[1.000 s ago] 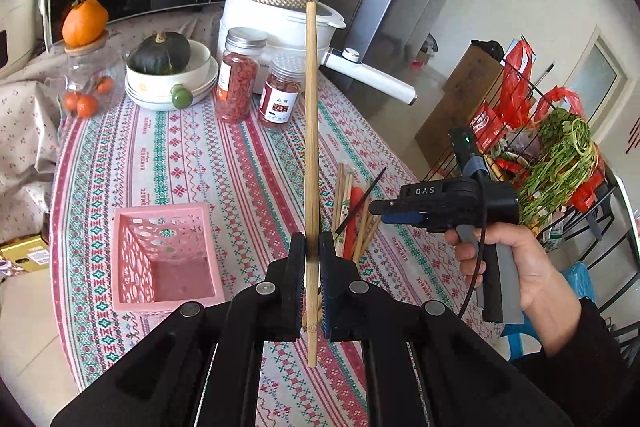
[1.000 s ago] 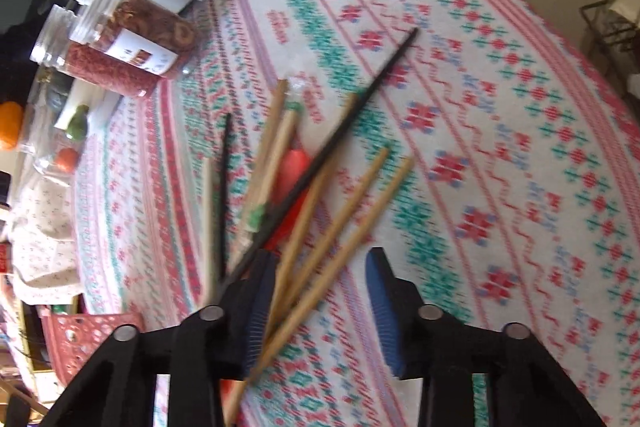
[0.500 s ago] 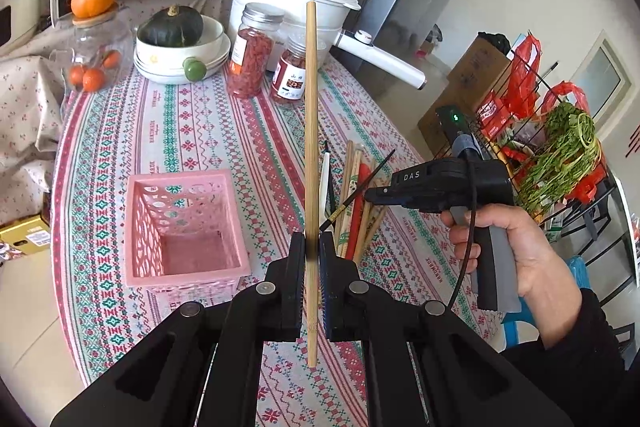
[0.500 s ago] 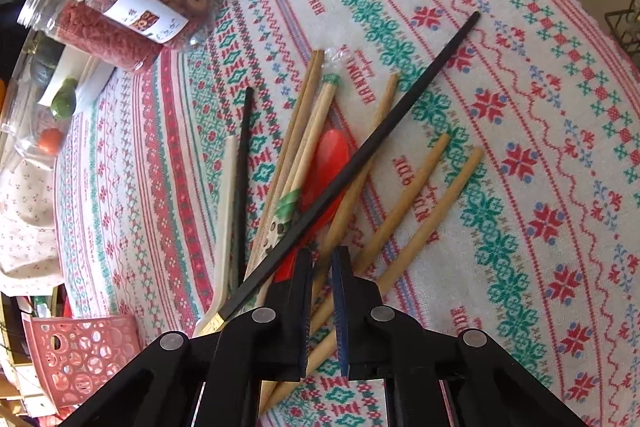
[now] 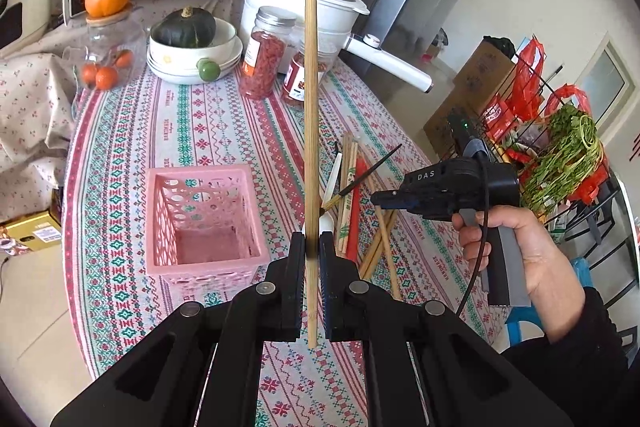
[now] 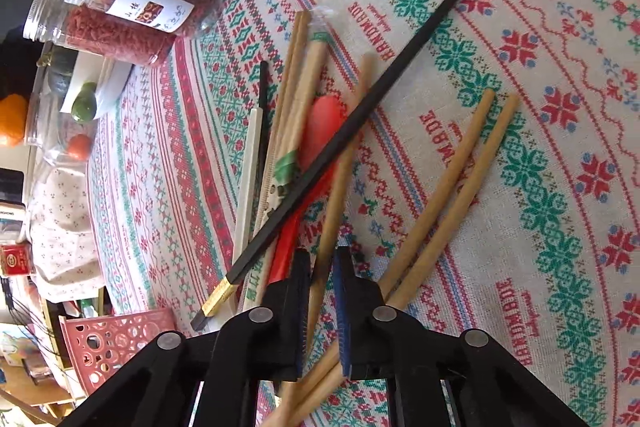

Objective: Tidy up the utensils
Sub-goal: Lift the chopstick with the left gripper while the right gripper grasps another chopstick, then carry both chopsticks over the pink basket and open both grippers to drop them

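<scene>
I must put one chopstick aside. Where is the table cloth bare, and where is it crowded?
Bare cloth lies between the pink basket and the bowls. Crowded: the utensil pile beside the right gripper and the jars.

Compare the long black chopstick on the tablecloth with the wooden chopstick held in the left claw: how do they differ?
The black chopstick is dark with a gold band at one end; the wooden chopstick is plain tan. The black one lies slanted across the pile on the tablecloth; the wooden one stands upright, clamped in the left claw. Both are long, slim and straight.
</scene>
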The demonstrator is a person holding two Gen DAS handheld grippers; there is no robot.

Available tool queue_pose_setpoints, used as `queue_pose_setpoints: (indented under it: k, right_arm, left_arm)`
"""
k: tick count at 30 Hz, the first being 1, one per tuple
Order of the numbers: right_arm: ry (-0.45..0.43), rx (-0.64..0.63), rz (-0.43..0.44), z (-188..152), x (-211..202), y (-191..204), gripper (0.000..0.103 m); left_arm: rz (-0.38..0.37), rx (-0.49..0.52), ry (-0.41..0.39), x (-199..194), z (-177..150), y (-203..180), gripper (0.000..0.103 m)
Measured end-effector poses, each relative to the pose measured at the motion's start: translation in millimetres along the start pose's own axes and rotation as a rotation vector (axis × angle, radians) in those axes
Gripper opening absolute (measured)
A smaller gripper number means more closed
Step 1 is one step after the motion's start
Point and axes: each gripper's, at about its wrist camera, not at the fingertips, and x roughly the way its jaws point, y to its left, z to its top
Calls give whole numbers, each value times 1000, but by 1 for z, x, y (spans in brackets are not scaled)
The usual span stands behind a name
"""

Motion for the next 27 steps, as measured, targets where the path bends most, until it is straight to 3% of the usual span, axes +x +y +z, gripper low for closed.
queue_pose_setpoints:
  k: [7, 11, 18, 21, 27]
  right_arm:
    - [-95, -77, 27, -15, -41, 11, 7]
    - [-177, -126, 89, -31, -71, 24, 7]
    - [-348, -234, 210, -62, -119, 56, 7]
    - [-436, -292, 217, -72, -132, 74, 7]
    - [-636, -391, 214, -96, -149, 108, 7]
  left_arm:
    - [18, 29, -81, -26, 3, -5, 7]
    - [22, 36, -139, -43, 8, -7, 7]
    - [78, 42, -322, -86, 21, -3, 7]
    - [129, 45, -391, -97, 27, 4, 7]
    - [182, -1, -401, -81, 34, 32, 7]
